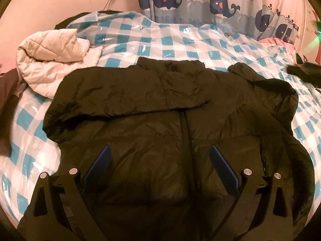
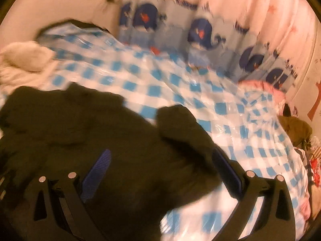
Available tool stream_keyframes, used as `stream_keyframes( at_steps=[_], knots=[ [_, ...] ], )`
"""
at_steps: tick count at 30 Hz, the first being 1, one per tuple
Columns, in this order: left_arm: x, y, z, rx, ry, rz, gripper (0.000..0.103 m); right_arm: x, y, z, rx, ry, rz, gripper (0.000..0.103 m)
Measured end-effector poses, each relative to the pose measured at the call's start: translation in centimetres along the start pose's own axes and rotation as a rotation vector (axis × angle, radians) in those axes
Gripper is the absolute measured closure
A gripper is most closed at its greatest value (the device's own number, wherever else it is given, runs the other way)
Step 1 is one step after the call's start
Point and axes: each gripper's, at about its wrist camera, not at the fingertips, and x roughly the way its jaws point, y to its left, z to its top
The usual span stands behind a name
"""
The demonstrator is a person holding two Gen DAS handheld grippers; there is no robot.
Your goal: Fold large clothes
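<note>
Beneath left claw (image 1: 160, 166): black jacket (image 1: 152, 104)

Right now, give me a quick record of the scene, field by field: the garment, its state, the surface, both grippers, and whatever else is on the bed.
garment: black puffer jacket
state: front up, one sleeve folded across the chest, other sleeve still out to the side
surface: blue and white checked cover
left gripper: open above the jacket's lower front
right gripper: open, view blurred
other items: white quilted garment beside the jacket, whale curtain behind
</note>
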Motion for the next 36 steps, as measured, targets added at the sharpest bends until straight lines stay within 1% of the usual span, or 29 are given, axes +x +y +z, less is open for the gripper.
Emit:
stream_keyframes(
  at_steps=[1,2,4,5,7,9,12,13,14,15,16,17,18,19,20,21,23,26,29,30,31,33,35,36],
  knots=[
    [0.1,0.0,0.0,-0.003,0.004,-0.004,0.009,3.2,-0.6,1.5,-0.004,0.075,0.009,0.007],
    [0.2,0.0,0.0,-0.005,0.006,-0.008,0.009,6.1,-1.1,2.6,-0.005,0.129,0.018,0.007],
    [0.3,-0.2,0.0,0.0,0.006,-0.015,0.009,10.4,-1.8,4.3,0.012,0.193,0.016,0.007],
    [0.4,-0.3,0.0,0.003,0.008,-0.016,0.009,13.7,-2.1,5.3,0.04,0.244,-0.002,0.007],
    [0.6,-0.3,-0.1,0.003,0.014,-0.026,0.009,17.8,-2.3,6.6,0.091,0.297,-0.015,0.007],
    [0.8,-0.3,-0.1,0.003,0.021,-0.035,0.009,20.7,-2.0,7.5,0.094,0.328,-0.051,0.007],
    [1.0,-0.1,-0.2,-0.008,0.034,-0.055,0.009,25.2,-0.9,7.8,0.001,0.38,-0.226,0.007],
    [1.1,-0.1,-0.2,-0.009,0.036,-0.059,0.009,26.5,-0.9,7.7,-0.014,0.4,-0.261,0.007],
    [1.2,-0.1,-0.2,-0.01,0.039,-0.062,0.009,27.1,-1.2,7.3,-0.01,0.414,-0.271,0.007],
    [1.3,-0.1,-0.2,-0.011,0.043,-0.067,0.009,27.7,-1.4,6.8,0.01,0.428,-0.25,0.007],
    [1.4,-0.2,-0.2,-0.01,0.047,-0.07,0.009,28.1,-1.9,6.3,0.048,0.431,-0.195,0.01],
    [1.6,-0.3,-0.3,-0.006,0.054,-0.071,0.009,28.4,-2.3,6.0,0.075,0.426,-0.162,0.028],
    [1.8,-0.4,-0.3,-0.005,0.058,-0.072,0.009,28.3,-3.0,5.5,0.128,0.421,-0.104,0.069],
    [1.9,-0.4,-0.4,-0.005,0.063,-0.073,0.009,28.3,-3.5,5.2,0.167,0.419,-0.081,0.083],
    [2.0,-0.5,-0.5,-0.005,0.067,-0.075,0.009,27.3,-4.4,5.0,0.21,0.386,-0.075,0.091],
    [2.1,-0.6,-0.5,-0.004,0.069,-0.076,0.009,26.7,-5.1,4.9,0.235,0.366,-0.046,0.095],
    [2.2,-0.7,-0.5,-0.003,0.073,-0.075,0.009,24.6,-7.3,4.8,0.315,0.314,0.034,0.096],
    [2.2,-0.7,-0.6,-0.003,0.072,-0.074,0.009,18.8,-12.1,4.7,0.456,0.157,0.157,0.097],
    [1.9,-0.5,-0.6,-0.011,0.059,-0.081,0.009,11.6,-18.4,3.9,0.603,-0.007,0.274,0.097],
    [1.8,-0.4,-0.5,-0.017,0.052,-0.084,0.009,9.3,-21.1,3.5,0.645,-0.062,0.297,0.097],
    [1.7,-0.4,-0.5,-0.021,0.045,-0.09,0.009,7.9,-22.8,3.2,0.67,-0.093,0.301,0.097],
    [1.5,-0.3,-0.4,-0.032,0.034,-0.105,0.009,3.0,-29.5,1.7,0.781,-0.217,0.325,0.097],
    [1.3,-0.4,-0.2,-0.056,0.025,-0.126,0.009,-0.2,-34.3,0.6,0.861,-0.309,0.319,0.097],
    [1.1,-0.5,-0.1,-0.065,0.017,-0.128,0.009,-1.8,-37.1,-0.5,0.9,-0.356,0.317,0.097]
  ],
)
